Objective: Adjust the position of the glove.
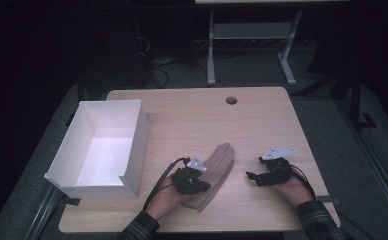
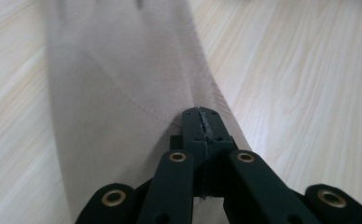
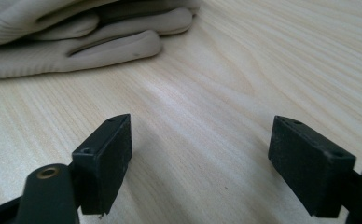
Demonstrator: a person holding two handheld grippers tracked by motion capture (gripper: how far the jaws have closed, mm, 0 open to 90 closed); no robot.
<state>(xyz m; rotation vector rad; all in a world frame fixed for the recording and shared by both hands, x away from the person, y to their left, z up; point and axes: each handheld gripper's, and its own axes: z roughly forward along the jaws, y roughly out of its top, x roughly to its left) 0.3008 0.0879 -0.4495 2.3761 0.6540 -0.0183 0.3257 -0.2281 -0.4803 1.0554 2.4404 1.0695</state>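
Observation:
A beige glove (image 1: pixel 221 161) lies flat on the wooden table (image 1: pixel 262 125), fingers pointing away from me. My left gripper (image 1: pixel 203 186) rests over the glove's wrist end. In the left gripper view the glove (image 2: pixel 118 84) creases toward my left gripper (image 2: pixel 202 122), whose jaws are shut on a pinch of its fabric near the right edge. My right gripper (image 1: pixel 251 177) sits on the table to the glove's right, apart from it. In the right gripper view my right gripper (image 3: pixel 200 158) is open with bare wood between its jaws, and the glove's fingers (image 3: pixel 86 44) lie ahead at upper left.
A white open-topped cardboard box (image 1: pixel 140 134) stands at the table's left side, close to the glove. A round cable hole (image 1: pixel 231 100) is near the far edge. Another table's metal legs (image 1: pixel 211 55) stand on the floor beyond.

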